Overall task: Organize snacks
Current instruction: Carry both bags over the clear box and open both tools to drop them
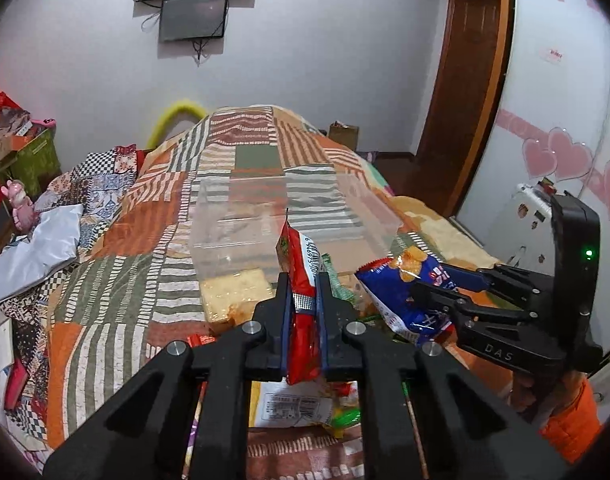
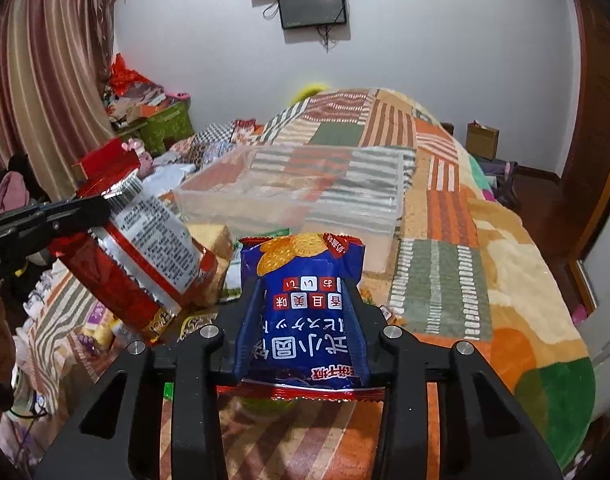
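My left gripper (image 1: 303, 280) is shut on a red snack packet (image 1: 301, 312), held edge-on above the bed; it also shows in the right wrist view (image 2: 141, 248). My right gripper (image 2: 303, 284) is shut on a blue cracker packet (image 2: 305, 308), also seen in the left wrist view (image 1: 409, 292). A clear plastic bin (image 1: 281, 220) stands on the quilt just beyond both packets; it also shows in the right wrist view (image 2: 297, 196). A pale cake-like snack (image 1: 237, 292) lies against its near side. More snack packets (image 1: 301, 404) lie below the grippers.
The patchwork quilt (image 1: 117, 280) covers the bed. Boxes and clutter (image 1: 21, 148) stand at the left. A white wardrobe with pink hearts (image 1: 565, 152) stands at the right. A wooden door (image 1: 461, 92) and two screens (image 1: 193, 16) are on the far wall.
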Motion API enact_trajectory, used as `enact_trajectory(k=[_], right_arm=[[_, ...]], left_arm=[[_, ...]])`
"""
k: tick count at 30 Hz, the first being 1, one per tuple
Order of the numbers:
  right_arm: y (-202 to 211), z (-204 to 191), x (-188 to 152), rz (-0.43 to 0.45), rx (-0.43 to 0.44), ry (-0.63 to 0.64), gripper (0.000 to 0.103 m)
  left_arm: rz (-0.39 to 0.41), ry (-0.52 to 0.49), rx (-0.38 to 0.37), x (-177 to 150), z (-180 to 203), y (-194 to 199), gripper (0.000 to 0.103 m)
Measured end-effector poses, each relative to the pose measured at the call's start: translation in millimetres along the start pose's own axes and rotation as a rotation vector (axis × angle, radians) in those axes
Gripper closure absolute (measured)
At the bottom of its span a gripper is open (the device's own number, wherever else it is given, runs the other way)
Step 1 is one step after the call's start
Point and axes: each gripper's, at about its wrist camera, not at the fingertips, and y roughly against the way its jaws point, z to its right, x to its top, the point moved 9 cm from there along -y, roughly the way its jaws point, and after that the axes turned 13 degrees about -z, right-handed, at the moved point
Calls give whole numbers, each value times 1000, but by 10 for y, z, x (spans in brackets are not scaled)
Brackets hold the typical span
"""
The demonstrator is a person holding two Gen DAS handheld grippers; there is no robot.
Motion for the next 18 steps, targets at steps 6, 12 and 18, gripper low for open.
enact_trajectory(k=[6, 12, 18], right_arm=[[-123, -31, -70, -60, 15, 14, 45], [-200, -33, -45, -67, -15, 42, 48], [-158, 16, -8, -44, -8, 11, 61]], left_arm=[[21, 5, 5, 20, 3, 49, 93], [51, 3, 19, 100, 15, 128, 94], [85, 12, 26, 213, -11, 209, 94]])
